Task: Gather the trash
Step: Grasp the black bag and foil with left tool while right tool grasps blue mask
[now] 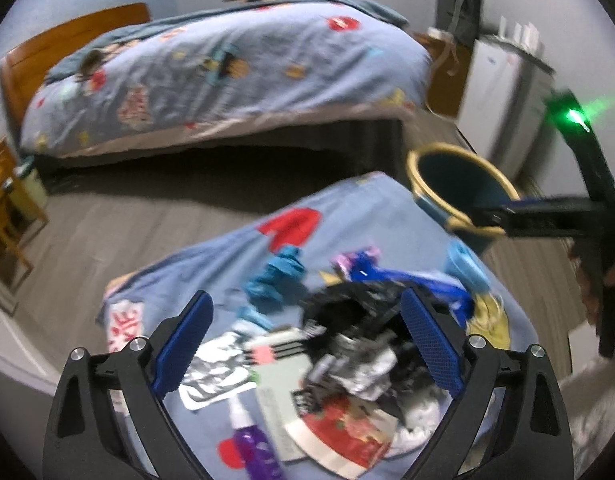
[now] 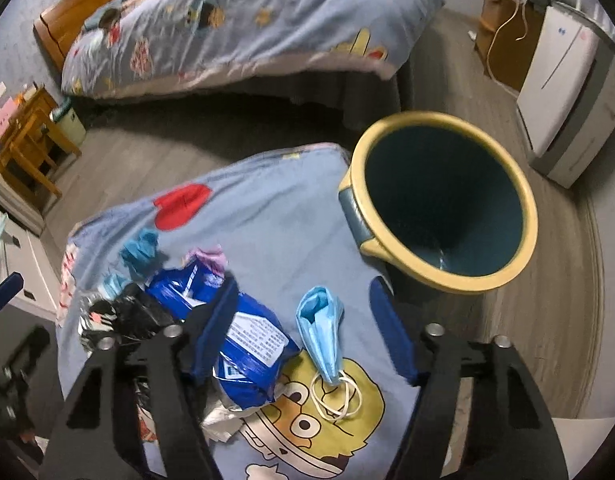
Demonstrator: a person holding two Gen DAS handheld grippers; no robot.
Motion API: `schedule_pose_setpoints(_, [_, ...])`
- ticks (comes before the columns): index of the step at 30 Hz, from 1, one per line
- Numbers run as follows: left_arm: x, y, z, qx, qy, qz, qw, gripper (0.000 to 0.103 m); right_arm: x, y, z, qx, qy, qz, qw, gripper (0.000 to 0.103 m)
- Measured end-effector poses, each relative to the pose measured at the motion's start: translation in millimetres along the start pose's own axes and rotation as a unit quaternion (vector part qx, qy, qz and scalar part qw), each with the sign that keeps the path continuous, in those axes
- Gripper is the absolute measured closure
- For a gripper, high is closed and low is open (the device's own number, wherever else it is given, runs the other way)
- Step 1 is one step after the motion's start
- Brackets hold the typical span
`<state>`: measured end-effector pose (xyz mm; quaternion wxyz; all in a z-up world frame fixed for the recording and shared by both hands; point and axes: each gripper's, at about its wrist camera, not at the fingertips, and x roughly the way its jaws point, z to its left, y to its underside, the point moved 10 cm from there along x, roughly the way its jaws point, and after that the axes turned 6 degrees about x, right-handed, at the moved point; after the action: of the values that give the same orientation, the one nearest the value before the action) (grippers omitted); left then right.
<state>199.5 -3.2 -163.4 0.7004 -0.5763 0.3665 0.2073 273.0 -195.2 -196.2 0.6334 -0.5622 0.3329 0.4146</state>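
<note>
Both grippers' fingers were apart and empty. Right gripper (image 2: 303,312) hovered over the blue mask (image 2: 321,330) on the bed (image 2: 275,216), near the bin (image 2: 443,200); pinching its folded body seemed surest.

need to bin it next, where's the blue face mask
In the right wrist view the blue face mask lies on the bedspread between the open right gripper fingers, beside the blue wrapper, near the bin.

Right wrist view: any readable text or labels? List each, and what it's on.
None can be read.
Blue snack bag: white label with dense print, too small and blurred.
White appliance: small blue mark, unreadable.
Bedspread: cartoon prints only.
Trash bin: no markings visible.
</note>
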Motion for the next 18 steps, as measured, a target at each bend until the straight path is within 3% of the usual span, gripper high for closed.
schedule_pose_setpoints(4, [18, 9, -26, 0.023, 0.03, 0.026, 0.999, 0.019, 17, 9, -3, 0.002, -0.003, 0.033, 0.999, 0.042])
schedule_pose_setpoints(8, [38, 24, -38, 0.044, 0.03, 0.06, 0.9968, 0.028, 33, 17, -3, -0.001, -0.008, 0.064, 0.998, 0.047])
schedule_pose_setpoints(11, [49, 34, -41, 0.058, 0.023, 0.084, 0.9946, 0.04, 43, 23, -3, -0.004, -0.013, 0.085, 0.996, 0.055])
schedule_pose_setpoints(13, [54, 36, -42, 0.061, 0.024, 0.092, 0.9936, 0.051, 49, 27, -3, -0.01, -0.013, 0.096, 0.995, 0.058])
schedule_pose_setpoints(15, [54, 38, -42, 0.061, 0.023, 0.097, 0.9931, 0.053, 54, 30, -4, -0.015, -0.014, 0.105, 0.994, 0.058])
schedule_pose_setpoints(16, [54, 39, -40, 0.062, 0.023, 0.099, 0.9929, 0.059, 56, 31, -5, -0.017, -0.011, 0.109, 0.994, 0.06])
schedule_pose_setpoints(18, [53, 40, -38, 0.062, 0.02, 0.1, 0.9928, 0.064, 63, 36, -9, -0.016, -0.006, 0.122, 0.992, 0.069])
